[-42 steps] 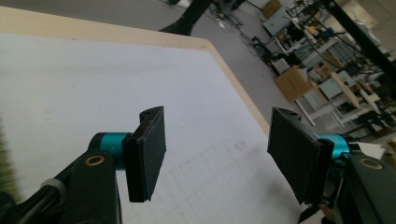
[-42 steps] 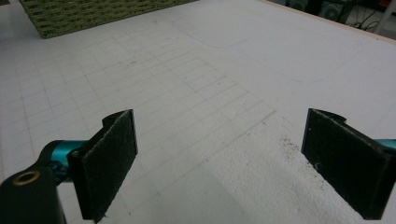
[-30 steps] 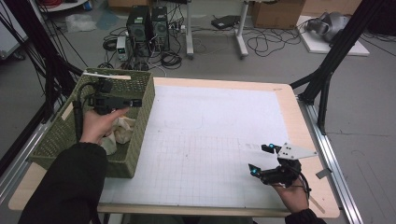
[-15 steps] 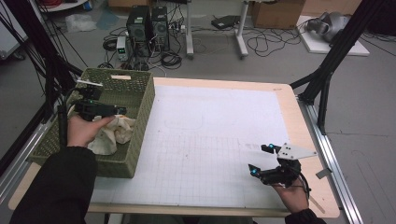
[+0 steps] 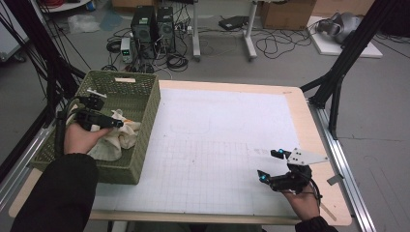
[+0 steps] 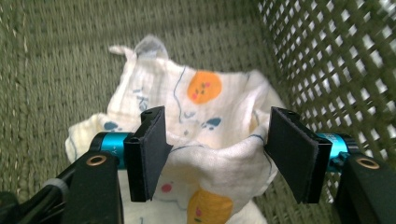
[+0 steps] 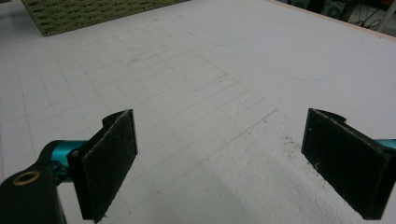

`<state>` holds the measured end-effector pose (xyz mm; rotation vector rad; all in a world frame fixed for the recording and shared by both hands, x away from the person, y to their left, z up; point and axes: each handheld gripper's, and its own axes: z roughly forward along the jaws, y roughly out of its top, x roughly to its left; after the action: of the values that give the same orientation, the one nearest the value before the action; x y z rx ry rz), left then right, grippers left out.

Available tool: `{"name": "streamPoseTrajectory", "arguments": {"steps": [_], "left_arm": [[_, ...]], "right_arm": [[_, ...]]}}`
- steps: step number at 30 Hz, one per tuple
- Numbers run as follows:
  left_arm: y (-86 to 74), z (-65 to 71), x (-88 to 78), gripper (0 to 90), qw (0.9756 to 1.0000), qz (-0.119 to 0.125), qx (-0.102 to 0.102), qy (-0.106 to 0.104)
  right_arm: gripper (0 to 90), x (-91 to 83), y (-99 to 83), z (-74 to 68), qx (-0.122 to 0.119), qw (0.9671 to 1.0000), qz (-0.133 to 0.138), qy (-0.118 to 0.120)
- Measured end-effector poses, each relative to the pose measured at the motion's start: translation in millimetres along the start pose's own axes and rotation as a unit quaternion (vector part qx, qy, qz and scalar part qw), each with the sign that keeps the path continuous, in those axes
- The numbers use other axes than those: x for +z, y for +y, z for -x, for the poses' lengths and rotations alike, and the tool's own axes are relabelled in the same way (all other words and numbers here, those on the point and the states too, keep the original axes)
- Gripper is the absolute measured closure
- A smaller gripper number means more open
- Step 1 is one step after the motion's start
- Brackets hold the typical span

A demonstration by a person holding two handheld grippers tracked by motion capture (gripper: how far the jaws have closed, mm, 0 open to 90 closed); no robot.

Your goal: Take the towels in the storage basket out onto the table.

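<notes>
A green woven basket (image 5: 145,126) stands at the table's left edge. Inside it lies a crumpled cream cloth (image 5: 122,137) printed with orange faces and blue marks, seen close up as the cloth (image 6: 205,116) in the left gripper view. My left gripper (image 5: 112,122) is down in the basket just over the cloth, open, with its jaws either side of a raised fold (image 6: 219,151). My right gripper (image 5: 269,165) rests low over the white gridded mat (image 5: 217,145) near the front right, open, with nothing between its jaws (image 7: 219,163).
The basket's lattice wall (image 6: 336,60) rises close on the right of the left gripper. Black frame legs (image 5: 338,82) stand beyond the table's right edge. Computers and cables (image 5: 154,29) sit on the floor behind the table.
My left hand has drawn back toward the basket's near left side and lowered over the cloth. The right gripper has stayed where it was.
</notes>
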<state>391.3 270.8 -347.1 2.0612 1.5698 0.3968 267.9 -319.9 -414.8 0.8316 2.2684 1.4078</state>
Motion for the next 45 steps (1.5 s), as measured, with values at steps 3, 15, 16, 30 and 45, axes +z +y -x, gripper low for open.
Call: {"name": "streamPoseTrajectory", "arguments": {"steps": [3,15,16,30,45], "left_arm": [[-0.5,0.2,3.1,35.5,0.9999,-0.013,0.006,0.002],[-6.5,-1.0,26.9,33.6,0.9939,-0.108,0.016,0.018],[-7.4,-0.7,29.7,33.3,0.9926,-0.118,0.019,0.021],[-17.0,4.8,53.4,41.9,0.9854,-0.166,0.032,0.023],[-16.9,-0.5,50.1,70.3,0.9854,-0.169,0.02,-0.011]], "right_arm": [[9.8,0.2,0.4,-0.2,-0.003,1.0,0.001,0.0],[9.8,0.5,0.5,-0.5,-0.003,1.0,-0.001,0.0],[9.8,0.5,0.7,-0.9,-0.002,1.0,-0.001,0.0],[9.8,1.6,2.1,-2.0,-0.007,1.0,0.0,0.002],[9.8,0.1,1.7,-2.1,-0.008,1.0,0.001,0.002]]}}
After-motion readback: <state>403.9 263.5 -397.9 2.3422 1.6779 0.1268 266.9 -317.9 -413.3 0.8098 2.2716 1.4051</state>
